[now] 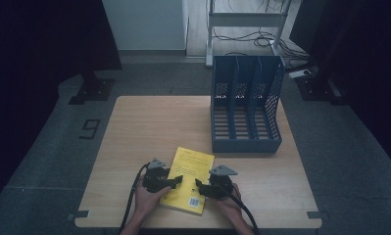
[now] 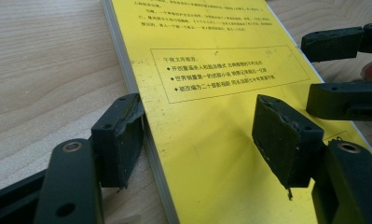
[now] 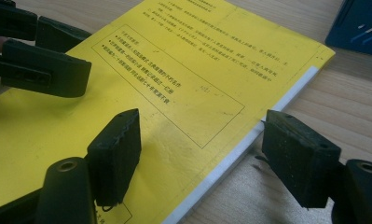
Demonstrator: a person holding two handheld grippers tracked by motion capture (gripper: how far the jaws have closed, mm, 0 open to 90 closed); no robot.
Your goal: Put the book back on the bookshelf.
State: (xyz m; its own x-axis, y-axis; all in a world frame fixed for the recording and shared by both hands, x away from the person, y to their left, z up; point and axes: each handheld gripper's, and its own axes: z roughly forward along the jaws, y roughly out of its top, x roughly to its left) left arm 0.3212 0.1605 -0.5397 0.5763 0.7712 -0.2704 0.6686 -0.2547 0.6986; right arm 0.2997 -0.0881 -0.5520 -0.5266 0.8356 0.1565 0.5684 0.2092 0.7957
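A yellow book (image 1: 189, 180) lies flat on the wooden table (image 1: 149, 127), near its front edge, back cover up with black print and a barcode. My left gripper (image 1: 177, 180) is open at the book's left edge; in the left gripper view (image 2: 200, 135) one jaw rests on the wood beside the page edge (image 2: 141, 130) and the other hovers over the cover (image 2: 211, 93). My right gripper (image 1: 199, 185) is open at the book's right edge; in the right gripper view (image 3: 207, 149) its jaws straddle the white spine edge (image 3: 249, 144) of the book (image 3: 174, 84).
A blue three-slot file holder (image 1: 246, 105) stands at the table's back right, its corner visible (image 3: 361, 25). A white frame (image 1: 242, 22) and cables lie on the floor beyond. Bare wood spreads over the table's left half.
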